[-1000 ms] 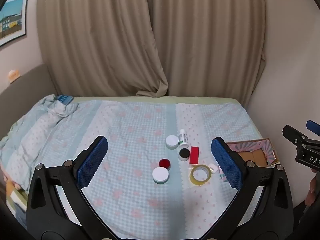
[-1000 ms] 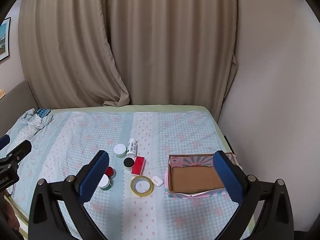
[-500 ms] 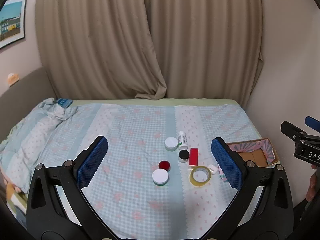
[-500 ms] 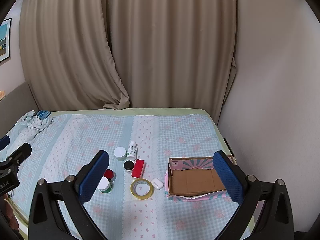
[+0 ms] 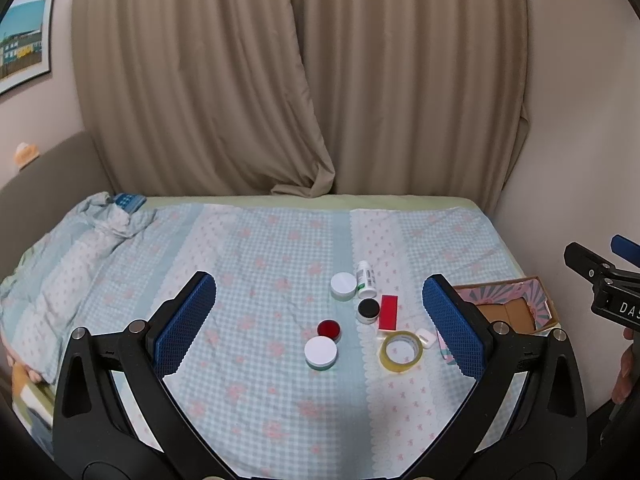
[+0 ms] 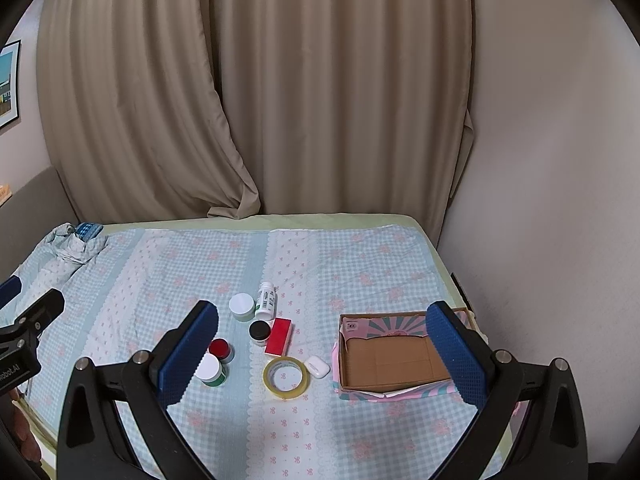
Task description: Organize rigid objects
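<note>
Both the left claw and right claw hang wide and empty above the bed. Jars, tape roll and bottle cluster mid-bed; the cardboard box sits at its right edge.

Both cameras ride above the near edge of the bed, well back from it, facing the curtains at twelve o'clock. The left wrist view sits further left, catching the box at three o'clock. The right wrist view has the box nearer centre. Both share the cluster of jars and the tape roll.
</note>
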Demonstrator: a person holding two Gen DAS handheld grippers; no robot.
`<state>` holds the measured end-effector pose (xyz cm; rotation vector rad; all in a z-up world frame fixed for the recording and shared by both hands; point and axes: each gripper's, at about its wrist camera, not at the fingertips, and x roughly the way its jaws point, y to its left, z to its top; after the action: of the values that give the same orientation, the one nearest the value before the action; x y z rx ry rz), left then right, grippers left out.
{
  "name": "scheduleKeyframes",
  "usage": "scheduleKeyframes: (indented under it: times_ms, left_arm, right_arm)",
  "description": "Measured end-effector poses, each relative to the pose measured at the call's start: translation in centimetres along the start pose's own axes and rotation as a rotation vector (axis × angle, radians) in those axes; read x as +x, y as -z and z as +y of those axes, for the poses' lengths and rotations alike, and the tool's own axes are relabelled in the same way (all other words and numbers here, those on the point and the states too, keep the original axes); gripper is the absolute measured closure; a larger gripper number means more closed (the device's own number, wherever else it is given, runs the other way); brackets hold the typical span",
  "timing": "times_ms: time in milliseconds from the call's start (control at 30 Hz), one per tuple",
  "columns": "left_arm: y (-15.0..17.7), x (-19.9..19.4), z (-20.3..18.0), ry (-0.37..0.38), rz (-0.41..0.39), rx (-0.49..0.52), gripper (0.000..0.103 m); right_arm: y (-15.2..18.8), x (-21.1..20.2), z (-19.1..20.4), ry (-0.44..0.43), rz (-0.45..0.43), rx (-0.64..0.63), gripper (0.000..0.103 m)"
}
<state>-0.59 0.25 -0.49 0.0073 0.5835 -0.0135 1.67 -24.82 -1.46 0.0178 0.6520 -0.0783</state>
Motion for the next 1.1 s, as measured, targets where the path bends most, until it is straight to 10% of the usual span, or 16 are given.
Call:
scheduleKeyframes:
  times_ms: [1100]
  left_arm:
    - [-0.47,0.05,0.22,0.005,0.003,-0.002,0.0]
  right_arm:
    - [-0.04,-0.17,0.19,-0.002,0.002,0.001,0.0]
